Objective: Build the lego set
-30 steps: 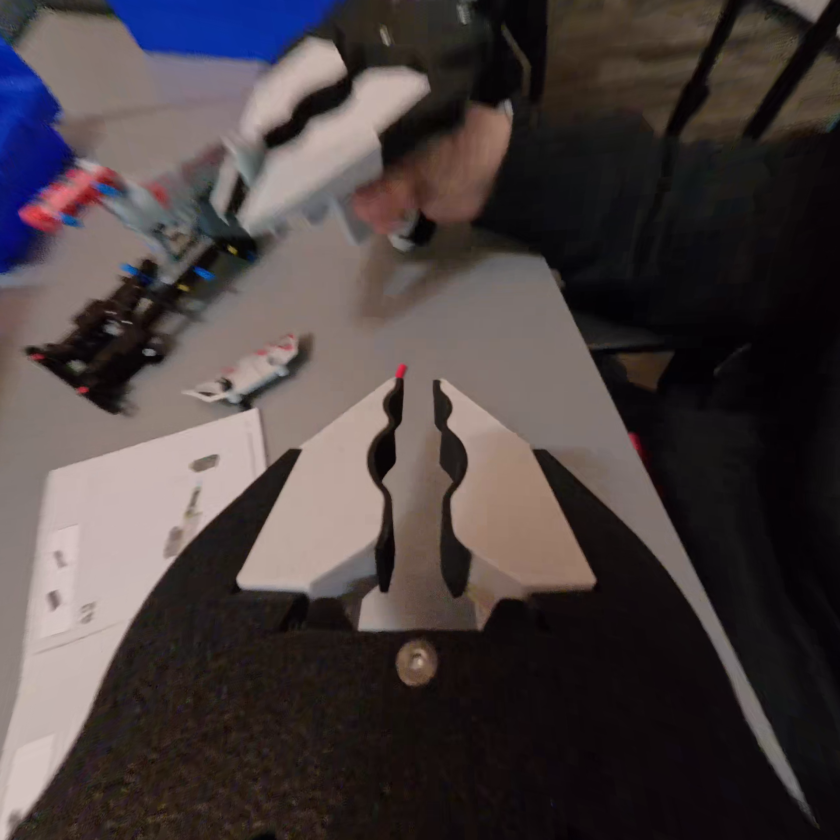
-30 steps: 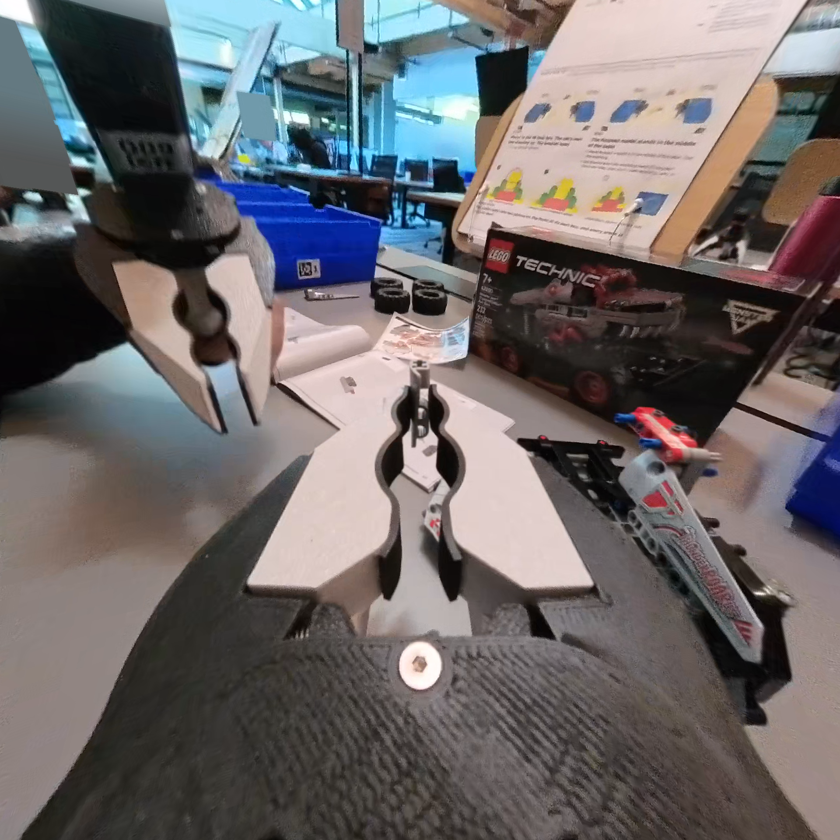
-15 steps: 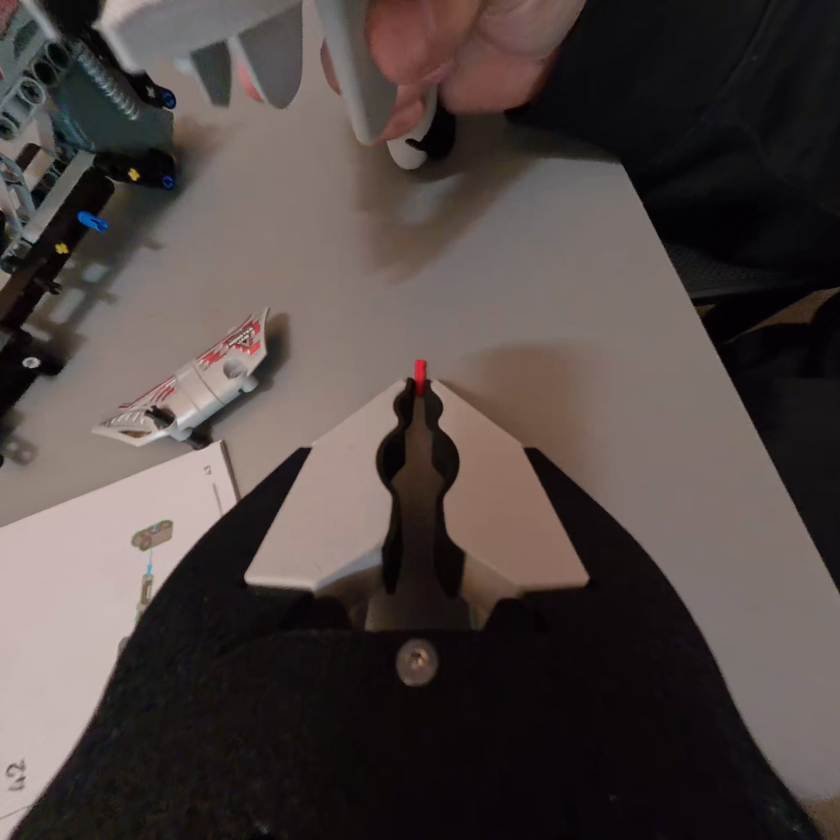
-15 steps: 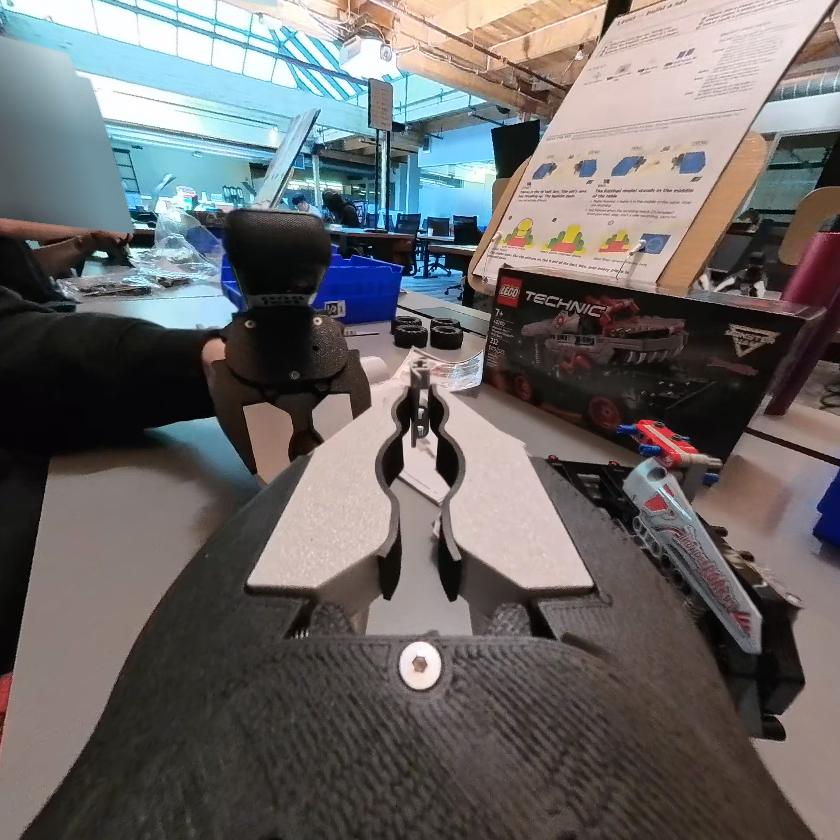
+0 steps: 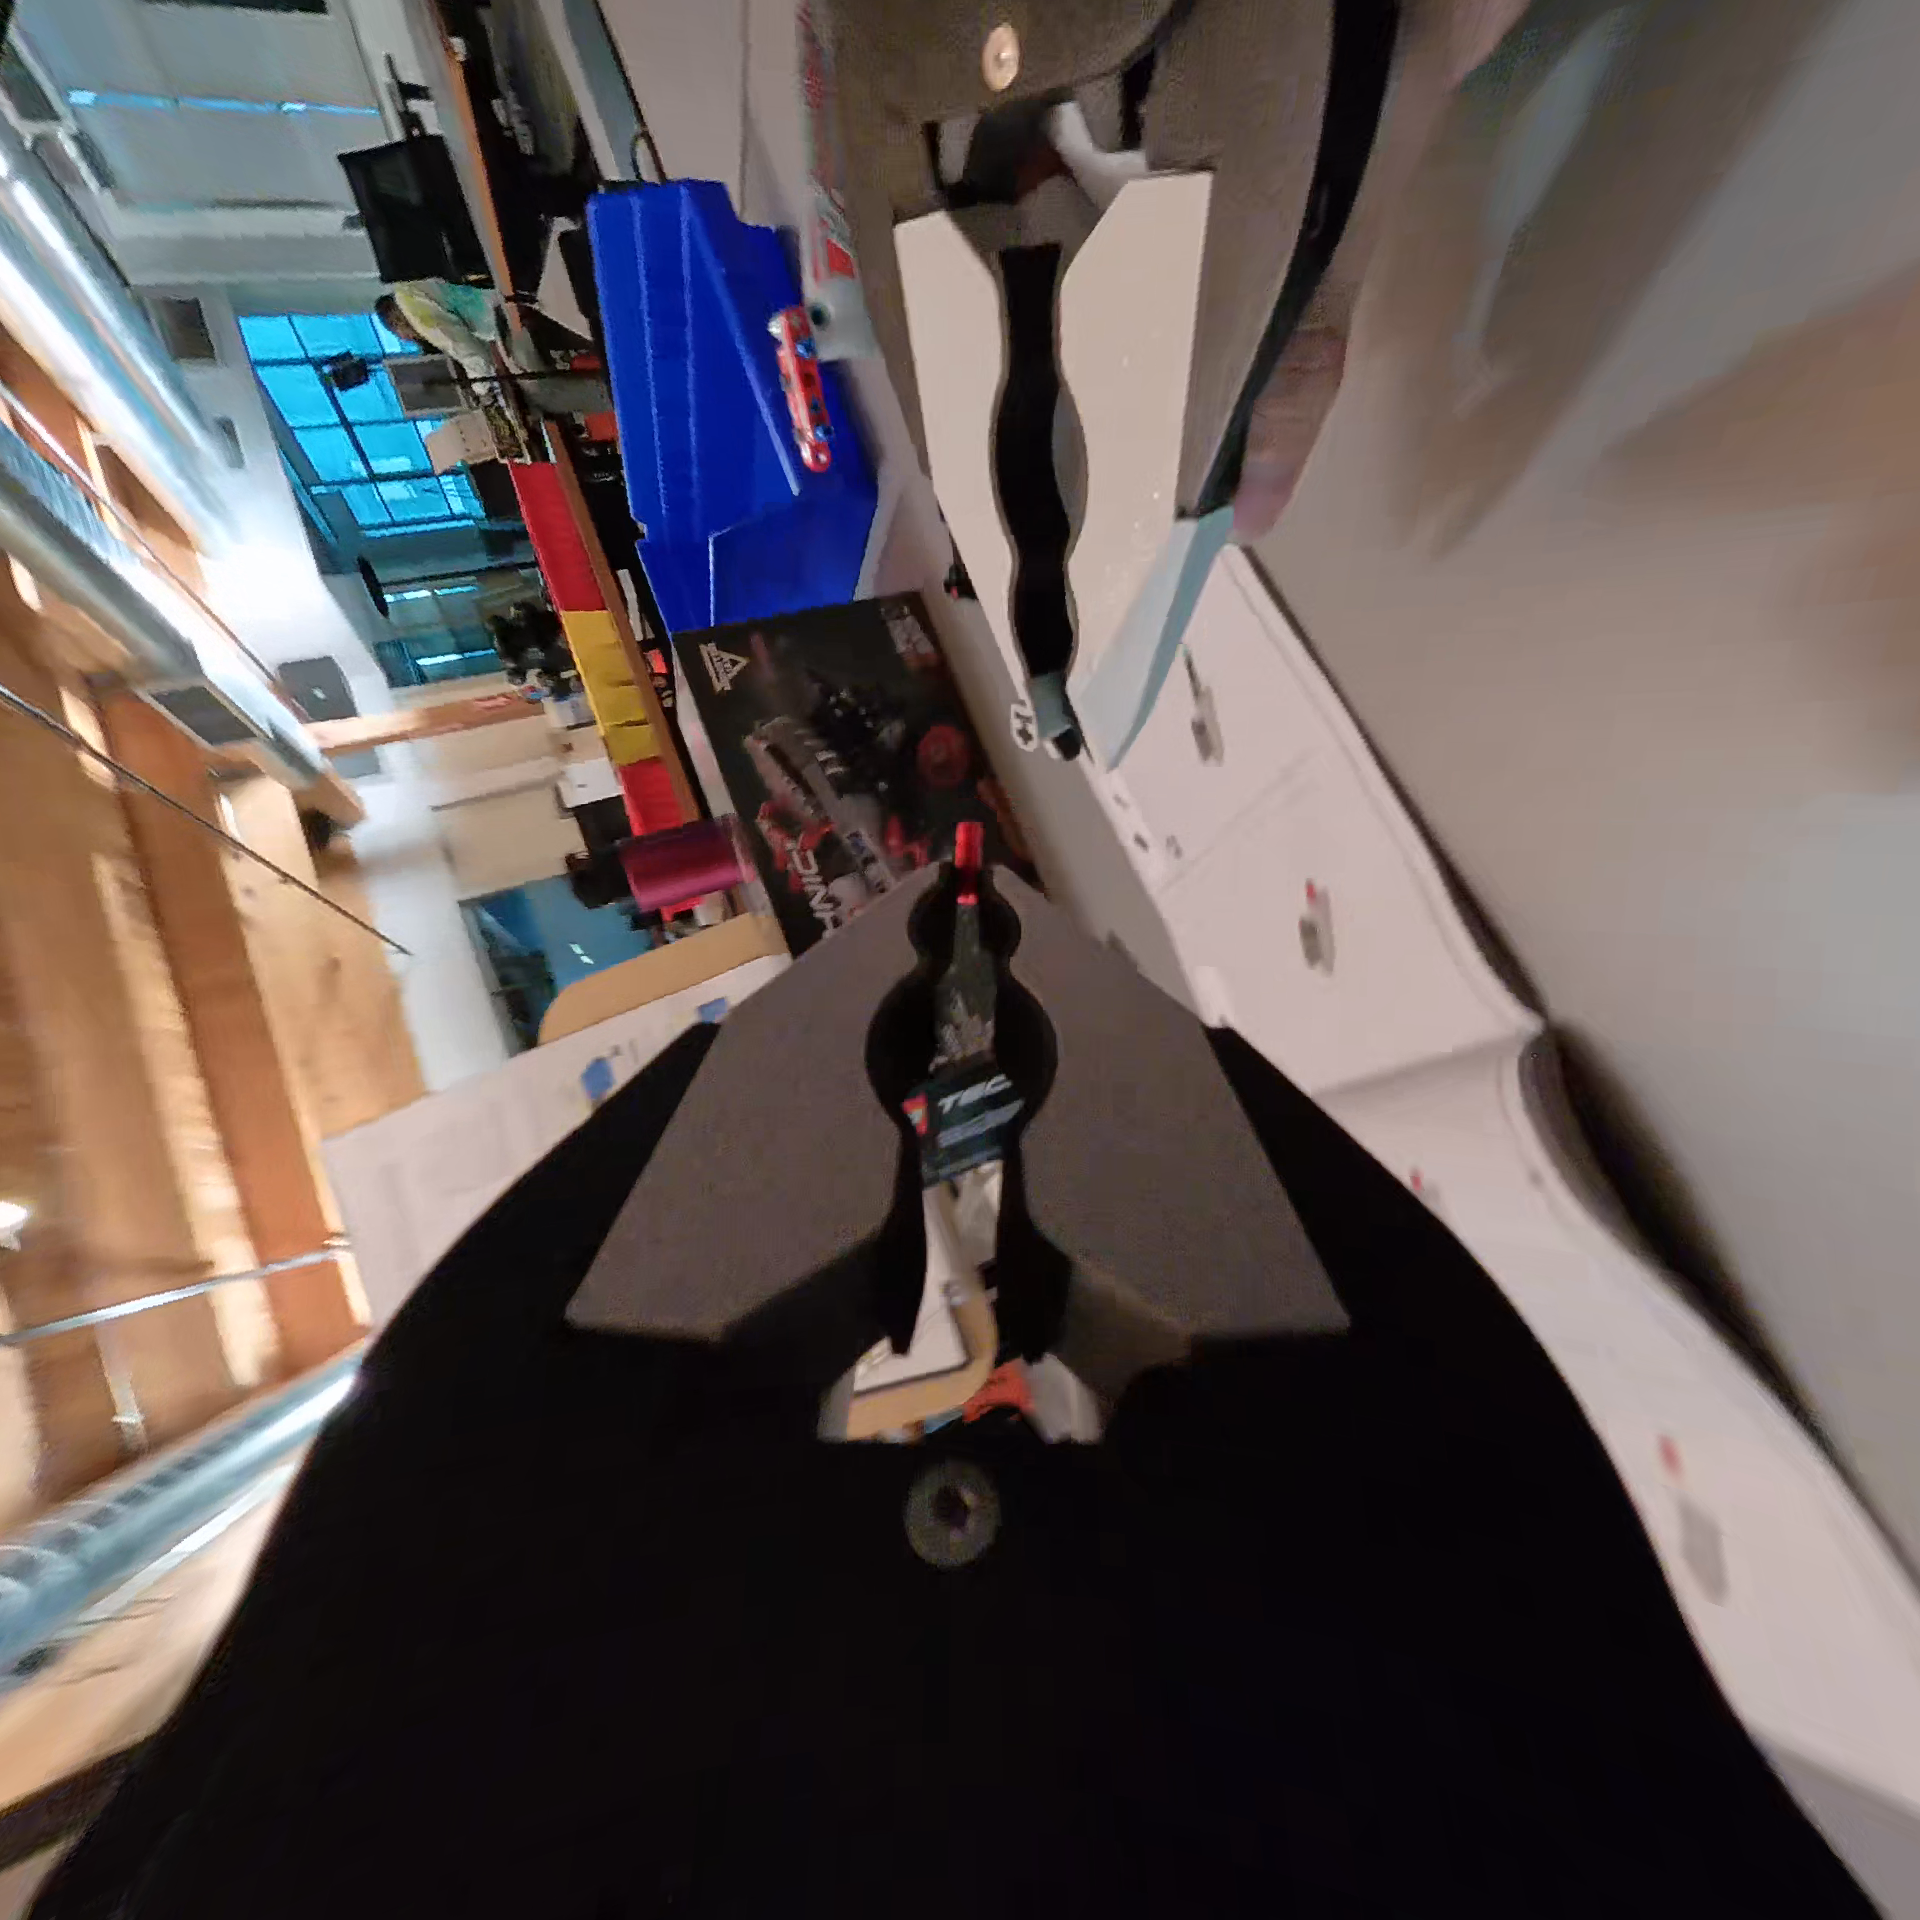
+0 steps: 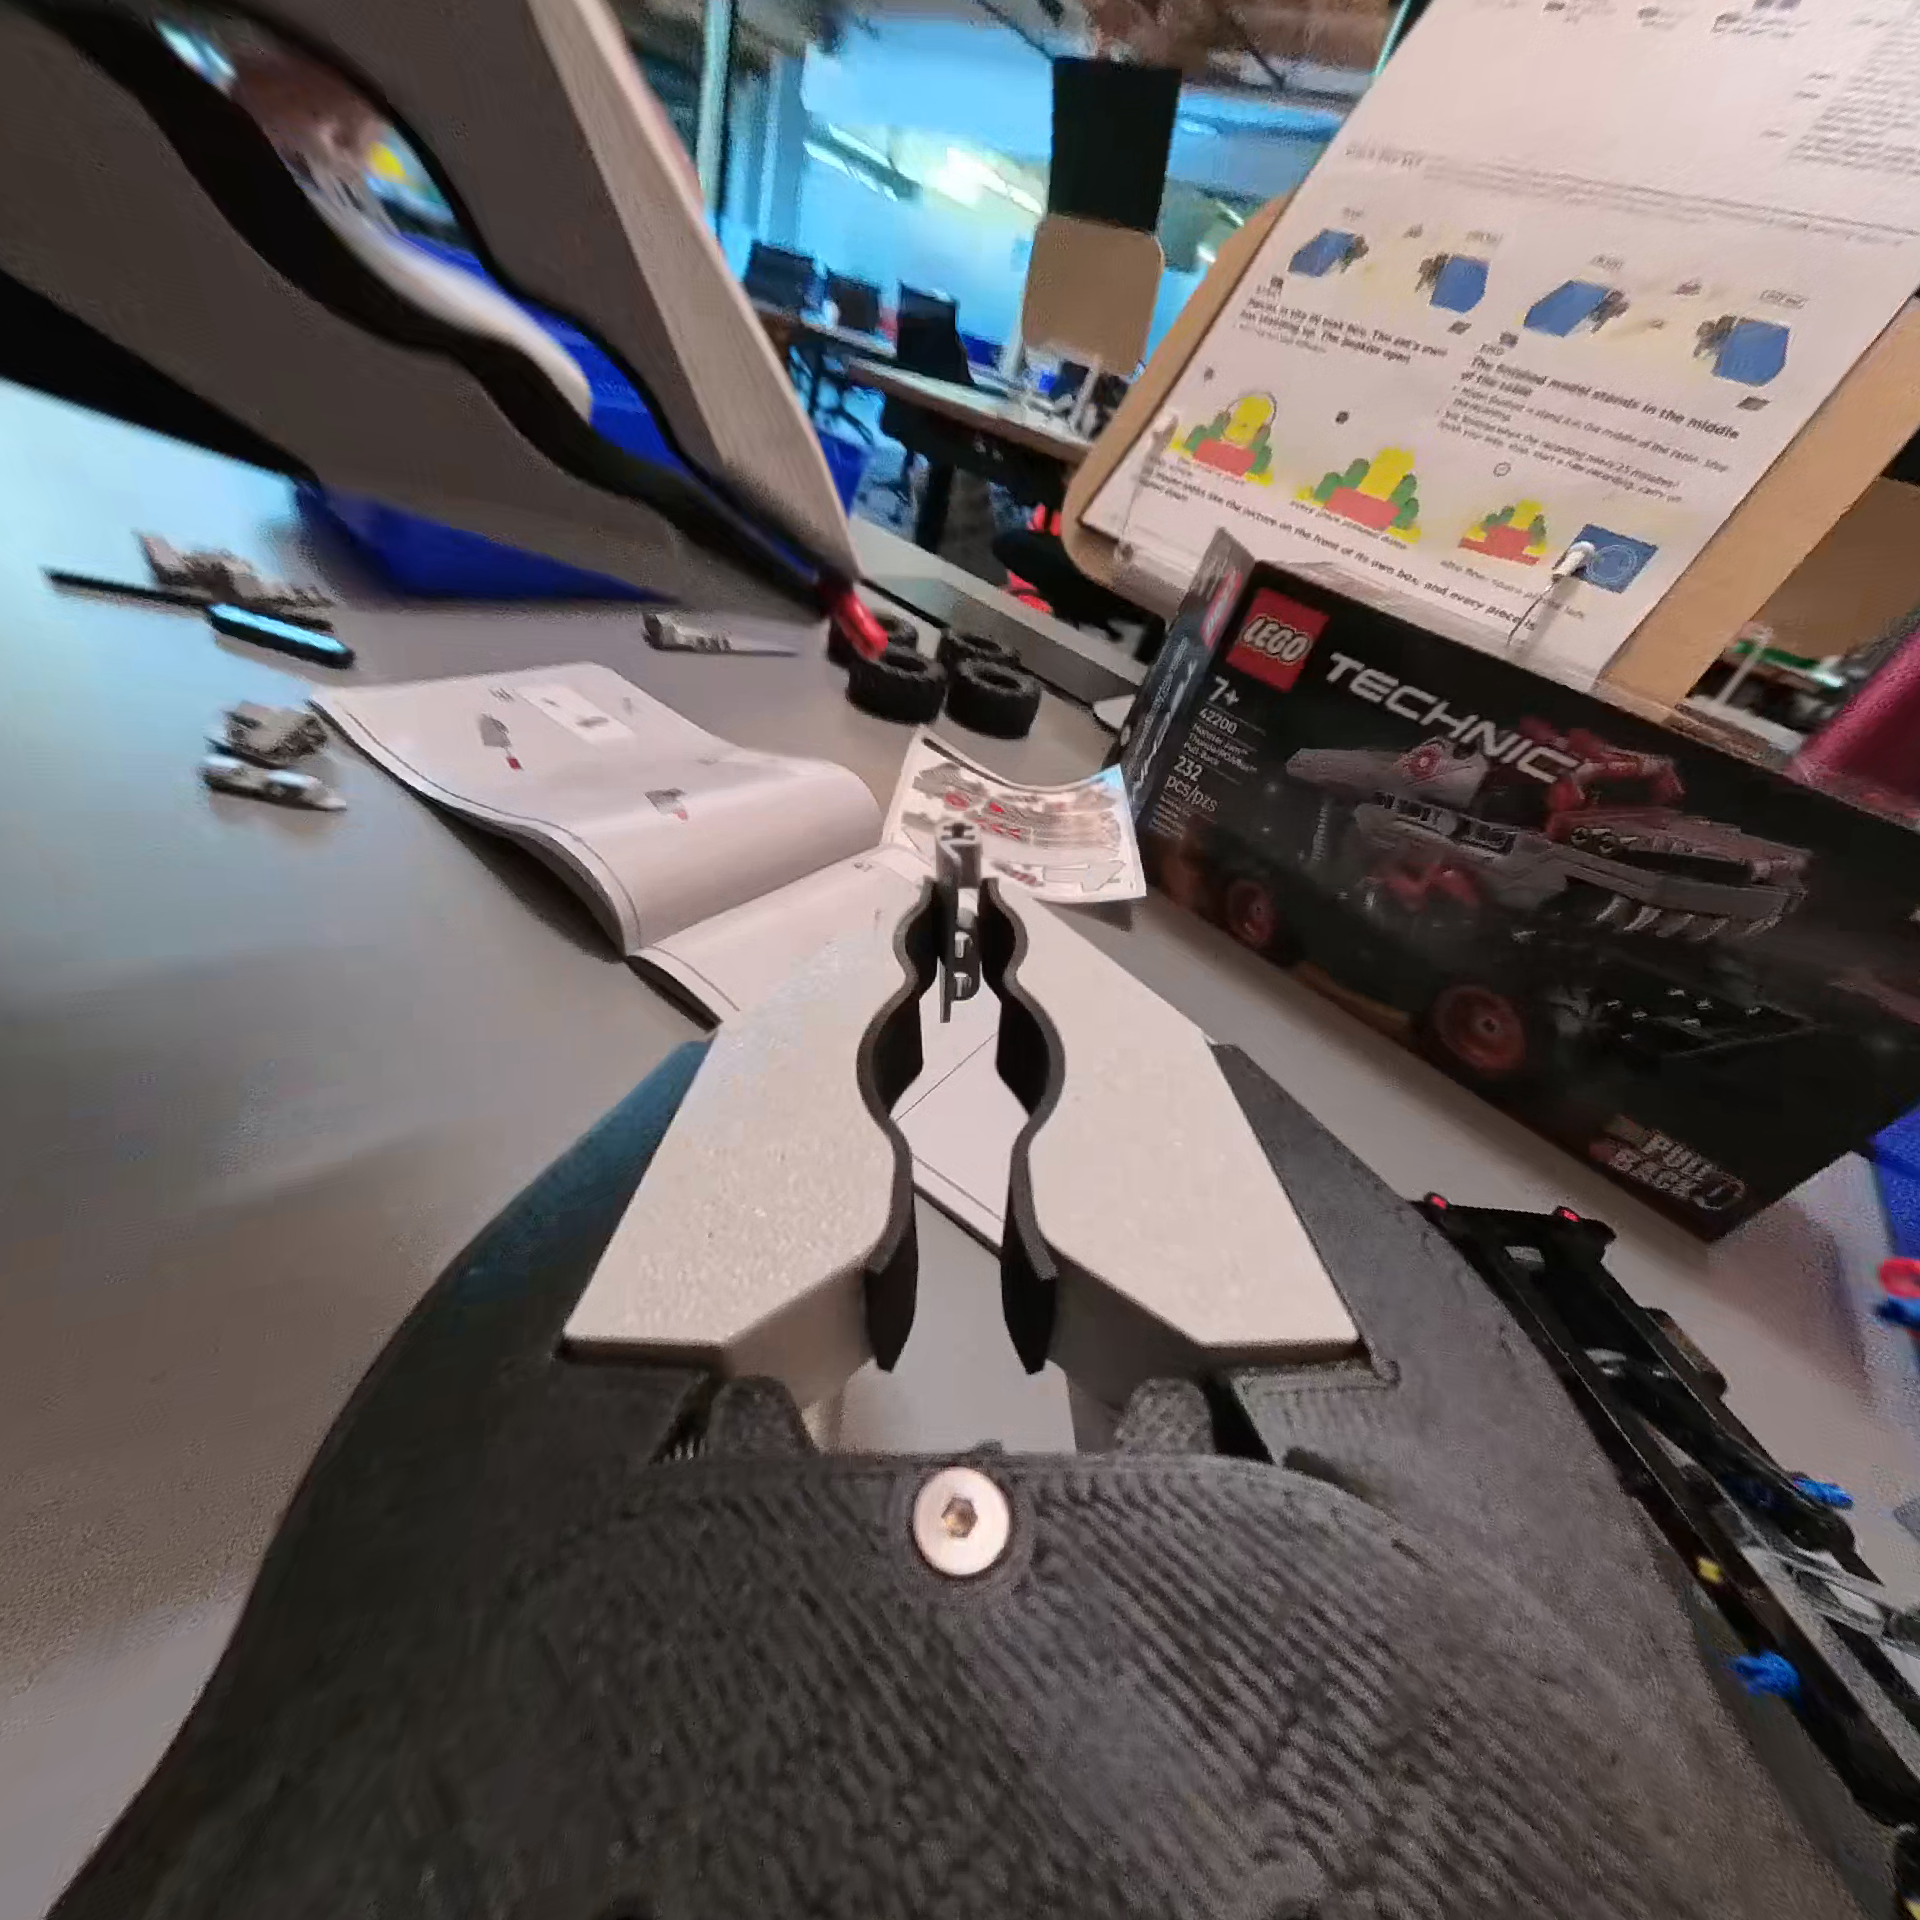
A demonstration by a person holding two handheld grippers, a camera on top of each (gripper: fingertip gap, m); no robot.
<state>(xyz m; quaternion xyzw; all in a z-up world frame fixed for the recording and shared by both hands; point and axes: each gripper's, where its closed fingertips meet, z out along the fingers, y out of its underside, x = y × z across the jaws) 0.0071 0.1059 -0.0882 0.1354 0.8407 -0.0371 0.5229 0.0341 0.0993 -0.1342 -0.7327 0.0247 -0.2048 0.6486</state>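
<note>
The right gripper was clamped on a small grey piece standing up past its tips, and the left gripper pinched a red pin at its tips. Beyond the right jaws lay the open instruction booklet, black tyres and set box; only the left wrist view, rolled sideways, showed blue bins past its jaws.

Tabletop: grey, matte surface carrying all items listed.
Instruction booklet: lies open, near the middle.
Sticker sheet: curled, between booklet and box.
Set box: dark, stands on its long edge at right.
Tyres: black, grouped behind the booklet.
Small grey parts: loose, left of the booklet.
Black chassis assembly: at the right edge, with blue pins.
Blue bin: far left.
</note>
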